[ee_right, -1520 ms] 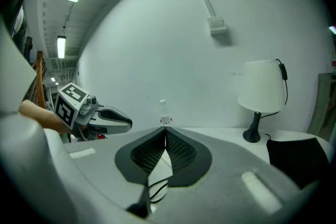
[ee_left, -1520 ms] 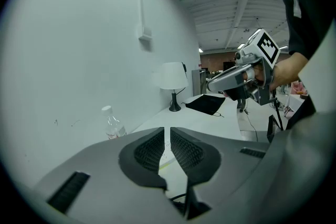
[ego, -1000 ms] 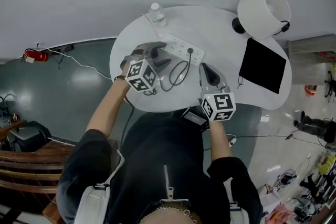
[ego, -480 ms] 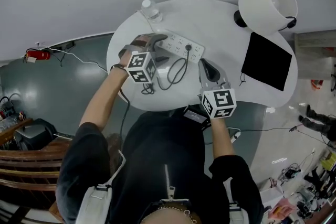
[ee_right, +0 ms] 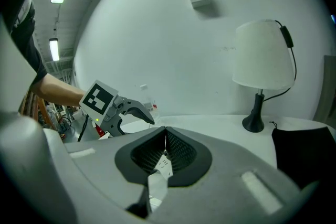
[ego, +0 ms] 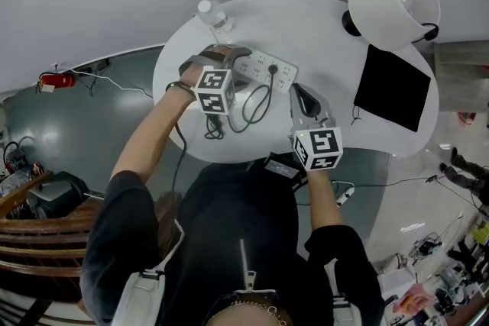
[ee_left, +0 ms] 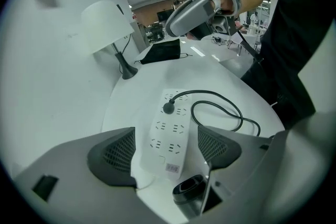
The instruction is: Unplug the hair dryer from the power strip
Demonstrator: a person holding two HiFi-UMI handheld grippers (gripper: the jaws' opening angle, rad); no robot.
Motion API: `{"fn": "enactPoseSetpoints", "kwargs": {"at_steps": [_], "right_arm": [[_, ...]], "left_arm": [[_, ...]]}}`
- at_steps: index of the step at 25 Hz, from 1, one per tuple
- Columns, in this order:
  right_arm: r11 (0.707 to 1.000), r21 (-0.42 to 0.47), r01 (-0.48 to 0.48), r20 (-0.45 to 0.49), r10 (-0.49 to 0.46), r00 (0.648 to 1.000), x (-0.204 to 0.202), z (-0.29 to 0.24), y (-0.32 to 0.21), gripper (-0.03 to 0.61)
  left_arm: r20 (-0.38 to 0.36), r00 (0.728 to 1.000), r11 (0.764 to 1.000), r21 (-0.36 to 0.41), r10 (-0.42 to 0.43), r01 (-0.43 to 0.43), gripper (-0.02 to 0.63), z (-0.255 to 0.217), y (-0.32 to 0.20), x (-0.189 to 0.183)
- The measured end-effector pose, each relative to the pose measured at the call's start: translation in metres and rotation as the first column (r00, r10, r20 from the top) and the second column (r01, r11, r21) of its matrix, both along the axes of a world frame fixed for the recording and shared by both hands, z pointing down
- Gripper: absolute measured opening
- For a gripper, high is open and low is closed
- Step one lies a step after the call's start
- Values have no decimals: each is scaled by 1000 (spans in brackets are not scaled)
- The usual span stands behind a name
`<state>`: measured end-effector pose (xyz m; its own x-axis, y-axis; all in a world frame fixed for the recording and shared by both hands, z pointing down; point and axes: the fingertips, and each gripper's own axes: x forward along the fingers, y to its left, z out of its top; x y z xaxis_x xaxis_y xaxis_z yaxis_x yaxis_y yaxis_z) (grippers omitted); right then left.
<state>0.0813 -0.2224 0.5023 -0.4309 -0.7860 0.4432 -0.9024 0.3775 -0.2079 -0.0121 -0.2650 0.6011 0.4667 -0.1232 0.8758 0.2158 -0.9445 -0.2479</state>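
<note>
A white power strip (ego: 267,66) lies on the round white table (ego: 328,42). One black plug (ee_left: 168,108) sits in a socket near its far end, and its black cord (ee_left: 231,107) loops over the table toward me. My left gripper (ee_left: 167,136) points steeply down over the strip's near end (ee_left: 169,152). Its jaws are opening and stand on either side of the strip without touching it. A black round nozzle (ee_left: 188,191), probably the hair dryer's, lies just below them. My right gripper (ee_right: 166,136) hovers right of the strip (ego: 300,93), its pads together and nothing between them.
A white lamp (ego: 393,0) on a black foot stands at the table's far right. A black cloth pouch (ego: 393,88) lies beside it. A clear water bottle (ego: 208,11) stands at the far left edge. More cord is bunched (ego: 214,126) near the front left edge.
My left gripper has dropped, rolled and moved up to the strip's near end, and its jaws have spread wider. The right gripper has sunk a little.
</note>
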Motion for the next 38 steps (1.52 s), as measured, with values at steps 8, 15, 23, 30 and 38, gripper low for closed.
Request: {"fn": "enactPoseSetpoints", "kwargs": {"at_steps": [8,15,23,30,38], "right_arm": [[999,-33,2,-6,-2,1000,1,17,-1,5],[998,-53,16,-1,-16,1000,-3,25,0,5],[997,-76,11,5,-11,1000,0,32,1,5],[996,-86,24,-3,-24,1000,4,39,-5,5],[980,-58,188,-144,-195,970,-4,56,-11,5]], "left_arm": [[82,995,998,-7,59,-59,370,33,0,3],[135,986,995,-20,101,-99,373,56,-8,14],[196,970,987,-96,147,-130,377,74,-5,21],[213,966,985,-117,148,-125,380,79,-6,19],[209,967,985,-126,146,-121,382,80,-7,20]]}}
